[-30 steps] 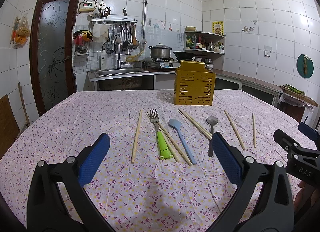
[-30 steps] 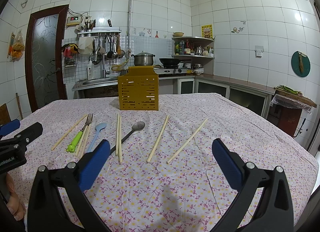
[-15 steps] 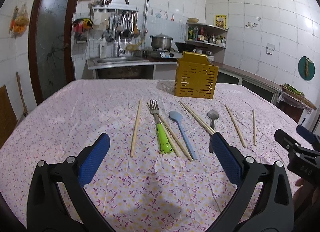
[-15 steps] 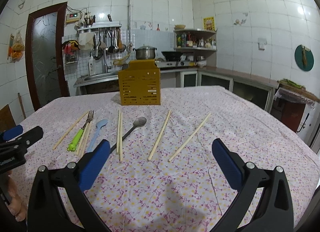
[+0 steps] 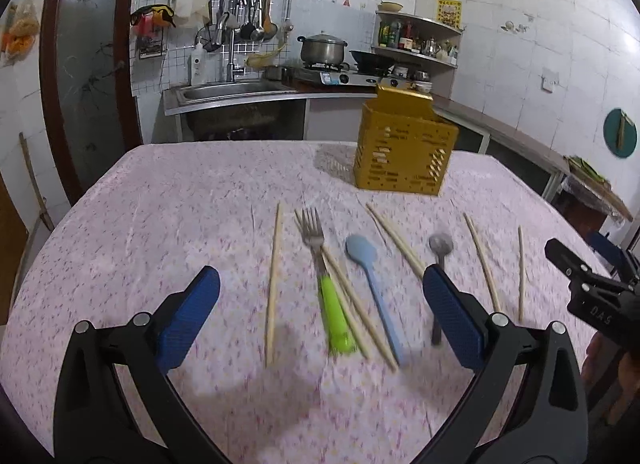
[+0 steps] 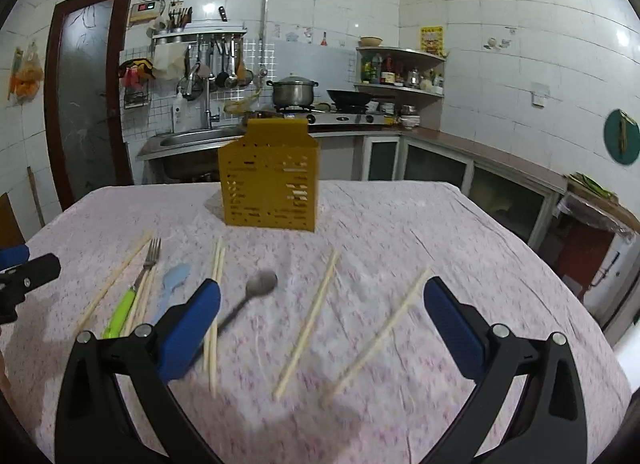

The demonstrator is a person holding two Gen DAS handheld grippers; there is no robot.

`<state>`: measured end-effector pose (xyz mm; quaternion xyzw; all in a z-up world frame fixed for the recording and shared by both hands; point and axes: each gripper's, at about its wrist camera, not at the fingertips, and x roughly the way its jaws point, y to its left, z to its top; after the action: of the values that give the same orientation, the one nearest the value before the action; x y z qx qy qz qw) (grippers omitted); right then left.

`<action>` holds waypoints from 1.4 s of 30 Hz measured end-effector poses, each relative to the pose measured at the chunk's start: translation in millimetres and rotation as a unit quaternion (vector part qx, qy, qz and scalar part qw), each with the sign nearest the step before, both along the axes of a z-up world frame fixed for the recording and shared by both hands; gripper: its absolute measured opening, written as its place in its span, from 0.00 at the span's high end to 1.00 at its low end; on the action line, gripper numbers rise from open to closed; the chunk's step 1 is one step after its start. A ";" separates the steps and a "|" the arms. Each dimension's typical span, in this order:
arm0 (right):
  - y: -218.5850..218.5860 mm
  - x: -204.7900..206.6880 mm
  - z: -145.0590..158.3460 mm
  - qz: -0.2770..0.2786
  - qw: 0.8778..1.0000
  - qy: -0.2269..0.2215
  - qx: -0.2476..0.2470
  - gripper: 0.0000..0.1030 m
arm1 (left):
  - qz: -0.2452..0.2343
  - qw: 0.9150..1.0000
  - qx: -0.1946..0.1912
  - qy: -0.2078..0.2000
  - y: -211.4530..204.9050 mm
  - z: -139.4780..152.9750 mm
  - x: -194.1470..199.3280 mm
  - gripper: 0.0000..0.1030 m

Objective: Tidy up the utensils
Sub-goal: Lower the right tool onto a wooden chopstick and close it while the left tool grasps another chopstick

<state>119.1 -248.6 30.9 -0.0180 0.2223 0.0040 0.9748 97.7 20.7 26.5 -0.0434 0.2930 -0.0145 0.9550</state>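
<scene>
the left gripper [image 5: 320, 320] hangs over the near edge of the table [image 5: 160, 232], jaws spread wide and holding nothing. its blue pads [image 5: 188, 318] frame the left part of the row of utensils on the flowered cloth.

going left to right in the left wrist view: a lone chopstick [image 5: 273, 284] at 11 o'clock from the gripper's middle, lying nearly straight away from us. next the fork [image 5: 327, 288] with its green handle toward us, tines pointing to 12 o'clock. two chopsticks [image 5: 352, 304] cross under or over it on a slant; which, i cannot tell. just beside them lies the blue spoon [image 5: 370, 284], bowl away from us. then a chopstick pair [image 5: 394, 240] angled toward 11 o'clock, and the metal spoon [image 5: 440, 260], its handle partly hidden behind the right pad.

the right gripper [image 6: 320, 320] is likewise released and empty. between its pads lie two single sticks [image 6: 310, 322] side by side but apart, both leaning toward 1 o'clock. the picture is blurred here.

the yellow bin [image 6: 270, 182] stands upright at the far side of the table, at 12 o'clock from the utensils, well apart from both grippers.
</scene>
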 end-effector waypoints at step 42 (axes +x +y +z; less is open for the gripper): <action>81.2 196.4 -84.0 0.117 0.961 0.236 0.087 0.56 | -0.018 0.985 -0.007 0.171 40.6 -61.0 177.1 0.49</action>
<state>315.5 -167.5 -53.1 0.0425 0.4410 0.1414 0.8853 274.8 61.3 -34.5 -0.0463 0.4523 -0.0258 0.8903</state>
